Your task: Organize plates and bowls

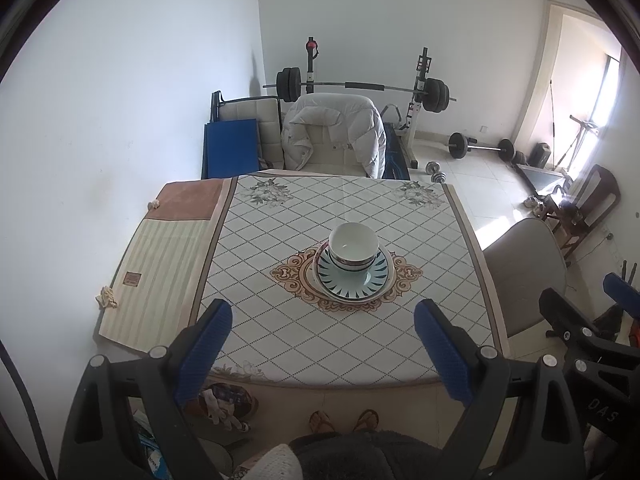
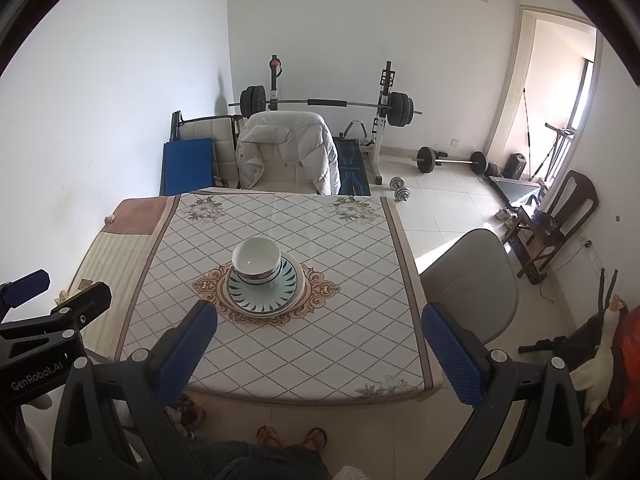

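Table [image 1: 280,344] under diamond-pattern cloth [image 1: 420,240], flower prints at corners. Plates [image 1: 352,280] stacked dead centre on gold medallion, white bowl [image 1: 354,246] sitting in them. Striped mat [image 1: 160,272] with brown patch along left edge. Crumpled scrap [image 1: 107,297] beside mat.

I see a table [image 1: 280,340] with a diamond-pattern cloth. Behind it, a white puffy jacket [image 1: 332,128] hangs on a chair. A barbell [image 1: 360,87] sits on its rack by the wall. A gray chair [image 2: 468,280] stands beside the table.
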`<state>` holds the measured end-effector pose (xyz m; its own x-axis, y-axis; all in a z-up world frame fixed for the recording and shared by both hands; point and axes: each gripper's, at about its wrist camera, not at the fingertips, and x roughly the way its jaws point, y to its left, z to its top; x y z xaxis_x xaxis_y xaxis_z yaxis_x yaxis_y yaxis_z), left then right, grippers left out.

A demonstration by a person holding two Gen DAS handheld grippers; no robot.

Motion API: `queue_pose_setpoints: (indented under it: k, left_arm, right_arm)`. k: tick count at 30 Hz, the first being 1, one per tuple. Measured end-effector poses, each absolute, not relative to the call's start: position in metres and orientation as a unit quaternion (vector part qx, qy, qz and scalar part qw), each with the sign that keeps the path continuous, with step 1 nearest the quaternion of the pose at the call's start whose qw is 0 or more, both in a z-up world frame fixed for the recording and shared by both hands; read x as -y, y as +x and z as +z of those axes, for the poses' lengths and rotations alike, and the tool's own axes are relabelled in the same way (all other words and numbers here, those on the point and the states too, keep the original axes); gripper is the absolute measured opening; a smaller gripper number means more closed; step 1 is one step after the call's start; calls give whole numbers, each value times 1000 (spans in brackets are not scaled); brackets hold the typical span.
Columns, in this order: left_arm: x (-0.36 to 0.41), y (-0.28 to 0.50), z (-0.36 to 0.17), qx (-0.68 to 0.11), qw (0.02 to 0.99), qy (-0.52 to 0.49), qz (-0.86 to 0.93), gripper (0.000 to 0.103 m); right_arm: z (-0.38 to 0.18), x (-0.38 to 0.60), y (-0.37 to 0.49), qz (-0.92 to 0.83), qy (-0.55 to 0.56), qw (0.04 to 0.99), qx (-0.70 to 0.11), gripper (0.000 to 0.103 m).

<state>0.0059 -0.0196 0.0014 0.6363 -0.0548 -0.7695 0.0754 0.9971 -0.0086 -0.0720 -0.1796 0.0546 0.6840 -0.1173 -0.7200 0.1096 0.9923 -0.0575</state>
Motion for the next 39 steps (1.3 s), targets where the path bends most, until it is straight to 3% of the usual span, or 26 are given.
queue_pose_setpoints:
  k: [39]
  left_arm:
    - [19,17,6,-418,907,14,-53,93]
  right_arm:
    - [52,180,-63,-83,5,915,-396,103]
